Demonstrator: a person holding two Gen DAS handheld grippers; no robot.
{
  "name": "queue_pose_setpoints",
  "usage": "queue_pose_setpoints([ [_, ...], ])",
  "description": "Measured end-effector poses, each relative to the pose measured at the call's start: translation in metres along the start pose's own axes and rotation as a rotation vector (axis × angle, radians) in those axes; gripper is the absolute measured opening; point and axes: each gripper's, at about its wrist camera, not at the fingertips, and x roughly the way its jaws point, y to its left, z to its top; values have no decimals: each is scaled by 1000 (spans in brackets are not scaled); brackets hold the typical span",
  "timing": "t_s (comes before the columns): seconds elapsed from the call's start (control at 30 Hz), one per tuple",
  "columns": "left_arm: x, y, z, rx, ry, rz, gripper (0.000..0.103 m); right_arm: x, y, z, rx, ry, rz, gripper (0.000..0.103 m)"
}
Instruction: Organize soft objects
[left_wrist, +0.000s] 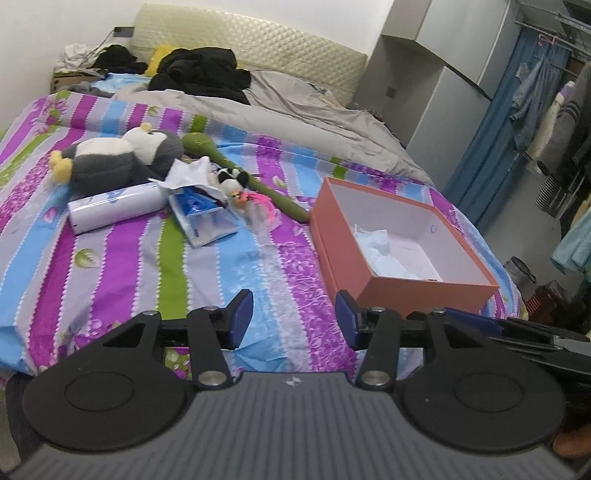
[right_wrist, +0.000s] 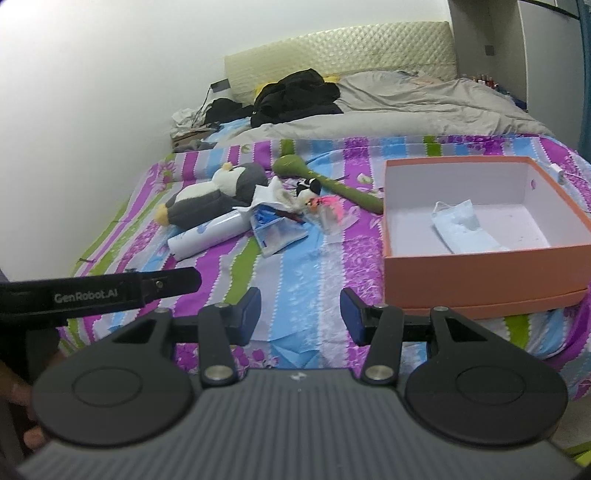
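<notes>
Where legible, strap (right_wrist: 99, 291) reads "GenRobot.AI".

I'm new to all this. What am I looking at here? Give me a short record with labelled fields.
place: bed with striped purple, blue and green sheet
container: open orange cardboard box, white inside, on the sheet
in the box: crumpled pale blue face mask
toys: grey and white plush penguin; long green plush toy; small black and white plush
other clutter: white cylindrical pack
left gripper: open, holding nothing
right gripper: open, holding nothing
</notes>
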Motion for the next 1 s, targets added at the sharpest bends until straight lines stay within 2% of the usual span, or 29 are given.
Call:
queue_pose_setpoints([
  [0.37, 17, 29, -10, -53, 19, 19, 56, 27, 2, -15, 14, 57, -3, 51],
  [0.67, 62, 49, -4, -76, 59, 35, 56, 68, 2, -9, 11, 91, 1, 51],
  [1.0, 119, 82, 5, -113, 65, 70, 57, 126, -2, 3, -2, 124, -7, 51],
])
